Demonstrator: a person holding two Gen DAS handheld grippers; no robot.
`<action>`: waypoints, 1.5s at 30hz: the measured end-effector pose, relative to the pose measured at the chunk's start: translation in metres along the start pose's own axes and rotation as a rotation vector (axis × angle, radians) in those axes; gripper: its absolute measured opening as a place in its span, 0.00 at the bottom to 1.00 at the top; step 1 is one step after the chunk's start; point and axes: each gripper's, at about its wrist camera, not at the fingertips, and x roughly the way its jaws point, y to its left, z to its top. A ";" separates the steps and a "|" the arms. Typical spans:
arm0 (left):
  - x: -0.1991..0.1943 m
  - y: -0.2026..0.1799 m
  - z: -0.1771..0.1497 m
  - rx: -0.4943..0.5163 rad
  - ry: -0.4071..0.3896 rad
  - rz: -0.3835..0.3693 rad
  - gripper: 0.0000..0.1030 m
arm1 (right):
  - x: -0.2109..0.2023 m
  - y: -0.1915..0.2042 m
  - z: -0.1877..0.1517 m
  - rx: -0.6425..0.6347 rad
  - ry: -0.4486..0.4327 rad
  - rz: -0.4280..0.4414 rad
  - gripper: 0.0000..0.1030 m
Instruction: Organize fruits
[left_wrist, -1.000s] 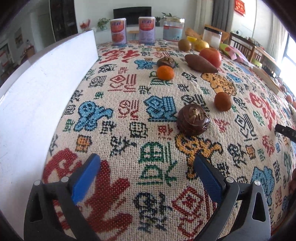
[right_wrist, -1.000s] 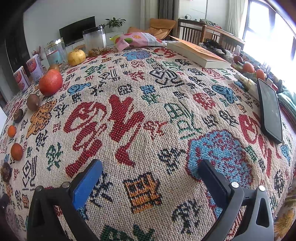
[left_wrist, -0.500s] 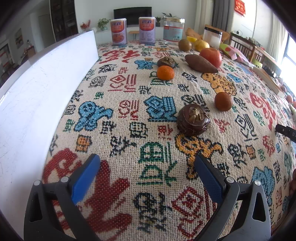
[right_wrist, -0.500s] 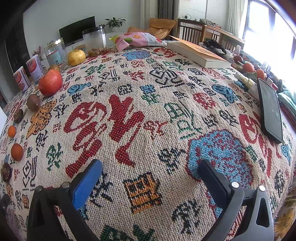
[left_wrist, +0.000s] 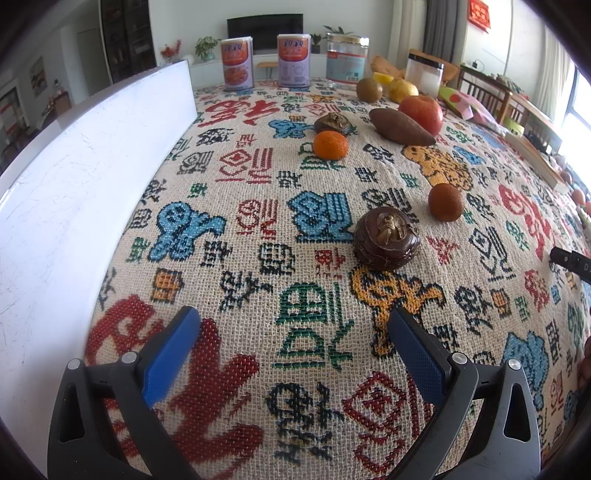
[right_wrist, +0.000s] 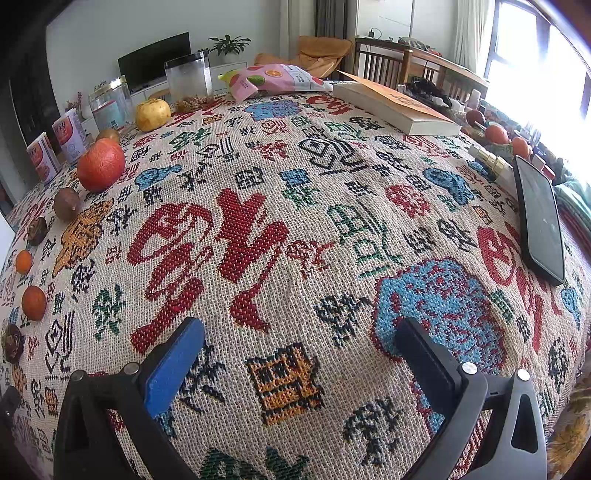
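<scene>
Fruits sit in a loose line on the patterned woven tablecloth (left_wrist: 258, 206), running from near to far in the left wrist view. Count: 2 dark brown wrinkled fruits w/ dried tops, near one (left_wrist: 386, 243) and far one (left_wrist: 332, 123); 2 small orange citrus, a dull one (left_wrist: 445, 202) right of the near brown fruit and a brighter one (left_wrist: 330, 144) just in front of the far brown one; 1 sweet potato (left_wrist: 400, 127), long and brown; 1 red apple (left_wrist: 421, 110) behind it, touching or nearly so; 1 kiwi-like brown fruit (left_wrist: 368, 89); 1 yellow fruit (right_wrist: 152, 115) at the far edge.

Other items: 2 cans (left_wrist: 237, 63), 2 clear jars (right_wrist: 188, 79), 1 book (right_wrist: 397, 107), 1 phone (right_wrist: 540, 218), 1 snack bag (right_wrist: 279, 77), 1 white board (left_wrist: 66, 192) along the left.

Left gripper (left_wrist: 293, 326) is spread wide, nothing in it, low over cloth, near brown fruit just ahead to the right. Right gripper (right_wrist: 300, 336) also wide, holding nothing, over bare cloth well apart from the fruit.
</scene>
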 end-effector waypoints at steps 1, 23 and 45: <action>0.000 0.000 0.000 0.000 0.000 0.000 0.99 | 0.000 0.000 0.000 0.000 0.000 0.000 1.00; 0.008 -0.025 0.033 0.092 -0.039 -0.147 0.90 | 0.000 0.000 0.000 0.000 0.000 0.001 1.00; 0.035 0.039 0.047 -0.048 -0.002 0.037 0.87 | -0.001 -0.001 0.000 0.000 -0.001 0.003 1.00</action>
